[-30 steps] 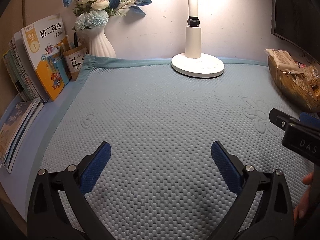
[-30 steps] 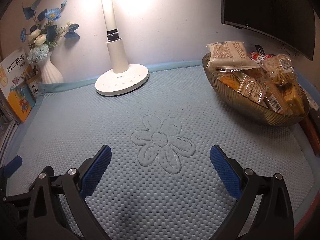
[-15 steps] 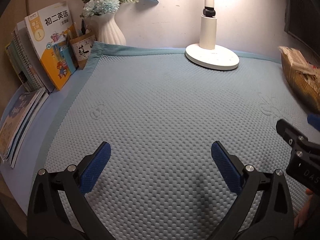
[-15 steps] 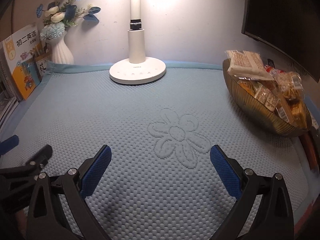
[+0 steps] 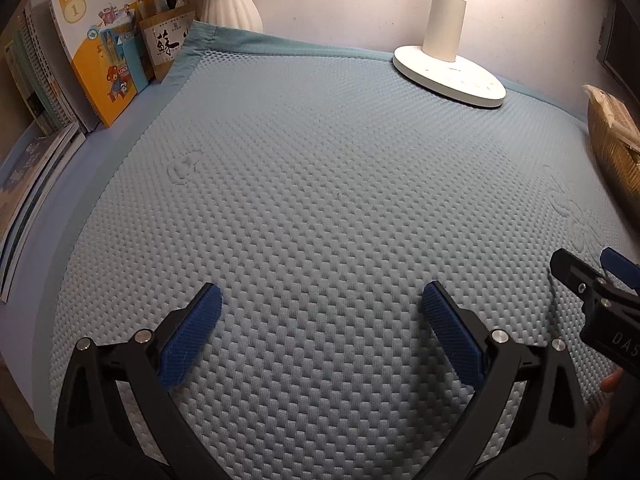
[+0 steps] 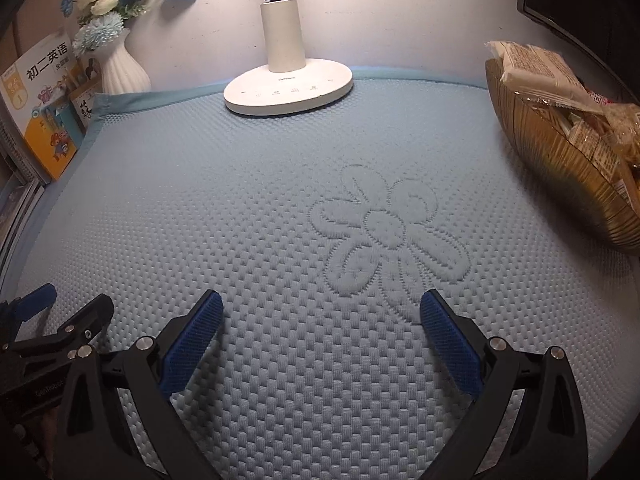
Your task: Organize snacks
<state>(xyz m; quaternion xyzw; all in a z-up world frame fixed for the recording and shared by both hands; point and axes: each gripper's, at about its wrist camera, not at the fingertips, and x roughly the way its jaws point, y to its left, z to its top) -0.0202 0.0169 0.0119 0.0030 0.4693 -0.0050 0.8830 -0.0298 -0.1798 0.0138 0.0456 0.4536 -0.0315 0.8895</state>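
Mat: a pale blue quilted mat (image 5: 320,184) covers my desk, with a stitched flower (image 6: 384,236) at the centre of the right view.
Snack bowl: the gold ribbed bowl (image 6: 560,168) sits on the mat at 3 o'clock in my right view, heaped with wrapped snacks (image 6: 536,68); in the left view only its edge shows, at 2 o'clock.
Lamp: a white desk lamp (image 6: 288,84) stands at 12 o'clock on the mat's far edge.
Books: an English textbook (image 5: 100,40) leans upright at 10 o'clock, beside a white ribbed vase (image 6: 122,68) of blue and white flowers.
Left tongs (image 5: 320,332): blue pads spread wide apart, holding nothing, low above bare mat.
Right tongs (image 6: 320,336): also gaping wide and empty, just short of the flower, well apart from the bowl.
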